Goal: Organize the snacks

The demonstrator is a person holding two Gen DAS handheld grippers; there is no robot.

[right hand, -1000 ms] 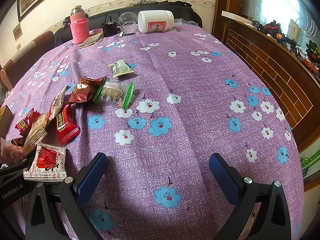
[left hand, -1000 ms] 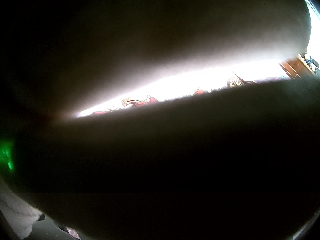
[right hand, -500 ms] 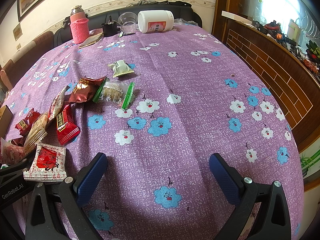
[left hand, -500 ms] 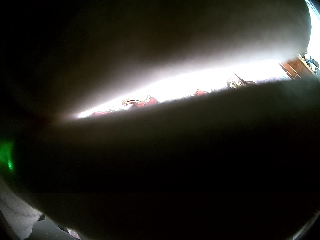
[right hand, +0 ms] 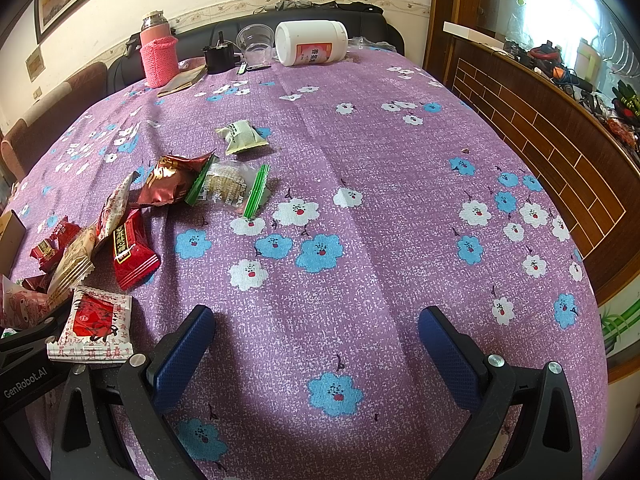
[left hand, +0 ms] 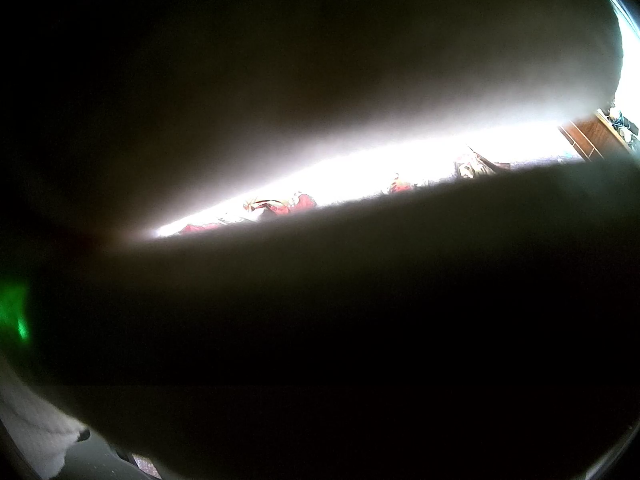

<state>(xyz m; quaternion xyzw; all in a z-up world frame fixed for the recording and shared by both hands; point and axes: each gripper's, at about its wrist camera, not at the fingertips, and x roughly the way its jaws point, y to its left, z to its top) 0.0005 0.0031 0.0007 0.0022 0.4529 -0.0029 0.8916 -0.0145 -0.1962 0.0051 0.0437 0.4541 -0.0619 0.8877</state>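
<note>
- Left wrist view: almost fully blocked by something dark sitting right at the lens. Only a bright slit shows, with a few red snack wrappers (left hand: 280, 206) on the far side, too blown out to read.
- Left gripper: fingers not visible in its own view; a black frame marked "GenRobot.AI" at the right view's left edge is probably it, but open or closed cannot be told.
- Right wrist view: right gripper (right hand: 316, 344) has its jaws spread wide and empty, hovering low over bare purple floral tablecloth (right hand: 400, 168), well apart from every snack.
- Progress: judged at the start. Snacks lie in a loose scatter on the left of the table, no sorted group or container in view.
  - red packet (right hand: 130, 248) leaning into the pile, yellow characters, not legible
  - white-and-red packet (right hand: 94, 328) nearest the left finger, red characters along its edge, not legible
  - clear green-edged packet (right hand: 230, 188) touching the bronze foil packet (right hand: 170, 180)
  - pale green packet (right hand: 240, 136) apart, further back
- Far edge: white jar (right hand: 312, 42) on its side, orange label with characters, unreadable; pink-sleeved flask (right hand: 158, 56) upright.
- All of the sorting is left.
</note>
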